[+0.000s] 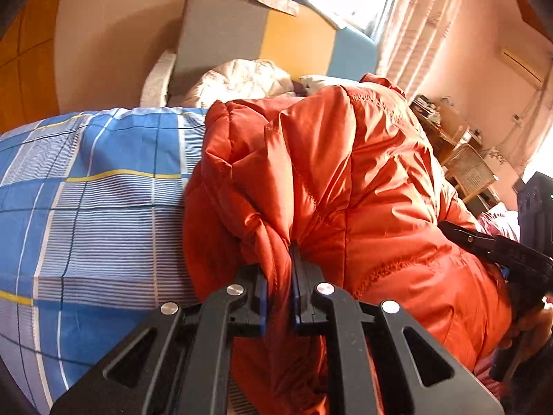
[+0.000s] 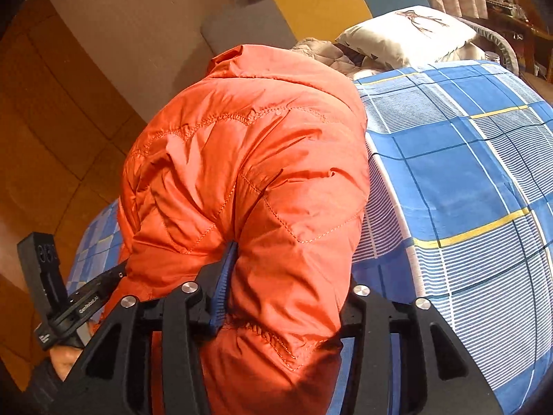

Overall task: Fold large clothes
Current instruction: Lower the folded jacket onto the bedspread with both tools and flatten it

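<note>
An orange quilted puffer jacket (image 1: 345, 180) lies bunched on the bed; it also fills the middle of the right wrist view (image 2: 249, 173). My left gripper (image 1: 279, 276) is shut on a fold of the jacket near its lower edge. My right gripper (image 2: 287, 276) is shut on a thick bunch of the jacket; its left finger (image 2: 226, 273) shows, the right finger is hidden under fabric. The right gripper also shows at the right edge of the left wrist view (image 1: 497, 252), and the left gripper at the lower left of the right wrist view (image 2: 83, 301).
The bed has a blue plaid sheet (image 1: 90, 207) (image 2: 466, 190). A white pillow (image 2: 408, 34) and a pale quilt (image 1: 242, 79) lie at the headboard (image 1: 276, 34). A wooden wardrobe (image 2: 52, 121) stands to one side, and a cluttered desk with a chair (image 1: 466, 166) near the curtains.
</note>
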`<state>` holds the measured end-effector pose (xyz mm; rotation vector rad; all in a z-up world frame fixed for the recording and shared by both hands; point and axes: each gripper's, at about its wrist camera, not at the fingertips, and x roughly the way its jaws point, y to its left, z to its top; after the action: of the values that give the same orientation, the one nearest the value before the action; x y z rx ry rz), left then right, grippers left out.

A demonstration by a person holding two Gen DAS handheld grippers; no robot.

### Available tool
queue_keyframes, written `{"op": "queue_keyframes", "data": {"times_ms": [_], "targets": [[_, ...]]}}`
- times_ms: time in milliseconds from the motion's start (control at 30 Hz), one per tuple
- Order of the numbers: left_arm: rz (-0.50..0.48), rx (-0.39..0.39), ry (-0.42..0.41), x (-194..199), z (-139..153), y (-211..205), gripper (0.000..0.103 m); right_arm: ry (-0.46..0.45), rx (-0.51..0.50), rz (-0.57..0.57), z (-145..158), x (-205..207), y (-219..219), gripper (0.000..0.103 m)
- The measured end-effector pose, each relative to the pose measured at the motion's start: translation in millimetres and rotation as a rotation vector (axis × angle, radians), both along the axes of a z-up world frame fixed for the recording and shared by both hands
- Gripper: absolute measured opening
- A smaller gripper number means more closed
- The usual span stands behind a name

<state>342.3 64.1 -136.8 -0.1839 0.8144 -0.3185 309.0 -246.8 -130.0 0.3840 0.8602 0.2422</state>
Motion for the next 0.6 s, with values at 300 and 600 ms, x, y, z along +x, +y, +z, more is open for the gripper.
{"op": "queue_keyframes", "data": {"times_ms": [300, 600], "targets": [[0.058, 0.053, -0.037, -19.3, 36.3, -10.4, 0.024, -0.091, -0.248, -0.153, 42.2, 6.1, 8.3, 0.072], [0.035, 0.003, -0.194, -11.2, 96.5, -23.6, 0.047, -0.07, -0.289, -0.113, 44.0, 29.7, 34.8, 0.072]]}}
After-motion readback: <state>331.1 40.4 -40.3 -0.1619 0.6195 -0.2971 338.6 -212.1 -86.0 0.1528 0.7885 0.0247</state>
